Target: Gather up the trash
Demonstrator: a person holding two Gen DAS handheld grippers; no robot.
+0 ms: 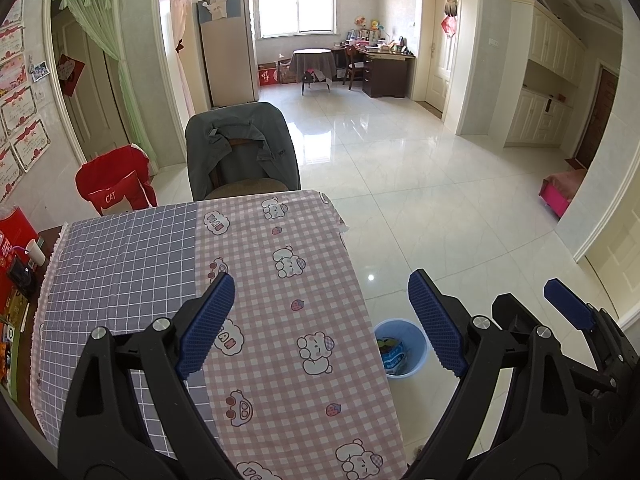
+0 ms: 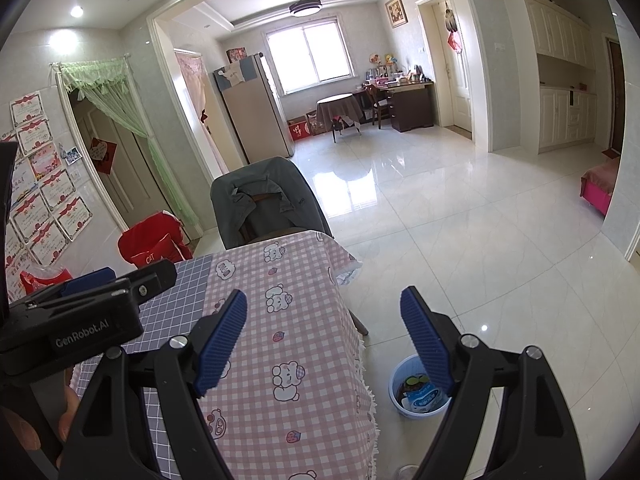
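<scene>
Left gripper: black two-finger tongs with blue ribbed pads (image 1: pixel 322 324), jaws spread wide with nothing between them — they hang over the right edge of the table, tilted downward

Right gripper: matching black tongs with blue ribbed pads (image 2: pixel 324 344), also wide open and empty; in the left wrist view one of its blue pads shows at the far right (image 1: pixel 568 306)

Table: covered with a pink checked cloth printed with cartoon bears and strawberries (image 1: pixel 280 280), joined on its left to a grey-blue grid-pattern cloth (image 1: pixel 120 264); no loose trash shows on the cloth

Bin: small round light-blue plastic wastebasket (image 1: pixel 416 340) standing on the glossy white tiled floor (image 1: pixel 440 200), just beside the table's right side, seen between the left tongs' pads

Trash: a blue-and-white wrapper (image 2: pixel 424 398) and some dark scraps lie inside the wastebasket (image 2: pixel 394 384)

Chair: wooden chair draped with a grey jacket (image 1: pixel 244 148) at the table's far end

Left of chair: red fabric bag lettered CAT (image 1: pixel 112 188) — on the floor by the wall
</scene>
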